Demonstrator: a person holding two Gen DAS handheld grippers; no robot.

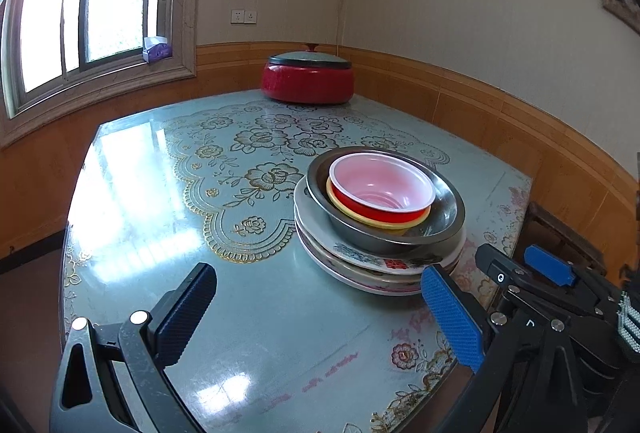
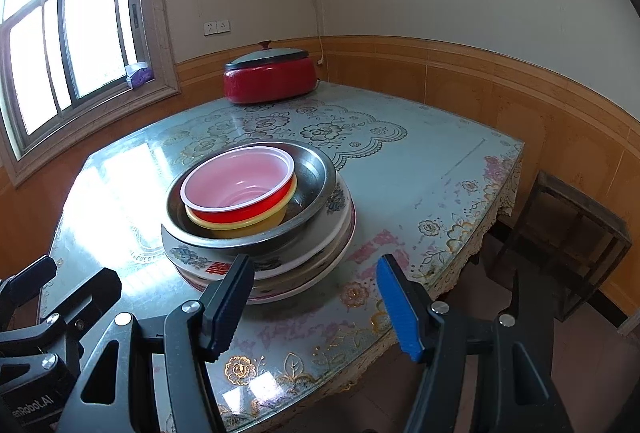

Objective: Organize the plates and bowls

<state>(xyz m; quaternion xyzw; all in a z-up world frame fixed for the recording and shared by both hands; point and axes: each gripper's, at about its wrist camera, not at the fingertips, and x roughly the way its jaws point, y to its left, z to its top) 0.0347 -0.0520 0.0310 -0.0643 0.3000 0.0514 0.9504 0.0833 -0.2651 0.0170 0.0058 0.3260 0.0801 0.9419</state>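
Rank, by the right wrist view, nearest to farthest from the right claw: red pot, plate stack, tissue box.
1. Plate stack, just ahead of the right claw, slightly left.
2. Red pot, at the table's far edge.
3. Tissue box, on the windowsill, far left.

A glass-topped bench (image 1: 132,233) with a pale blue floral cloth carries a stack of patterned ceramic plates (image 2: 312,257) near its front edge and a lidded red cooking pot (image 1: 307,81) at its far corner.
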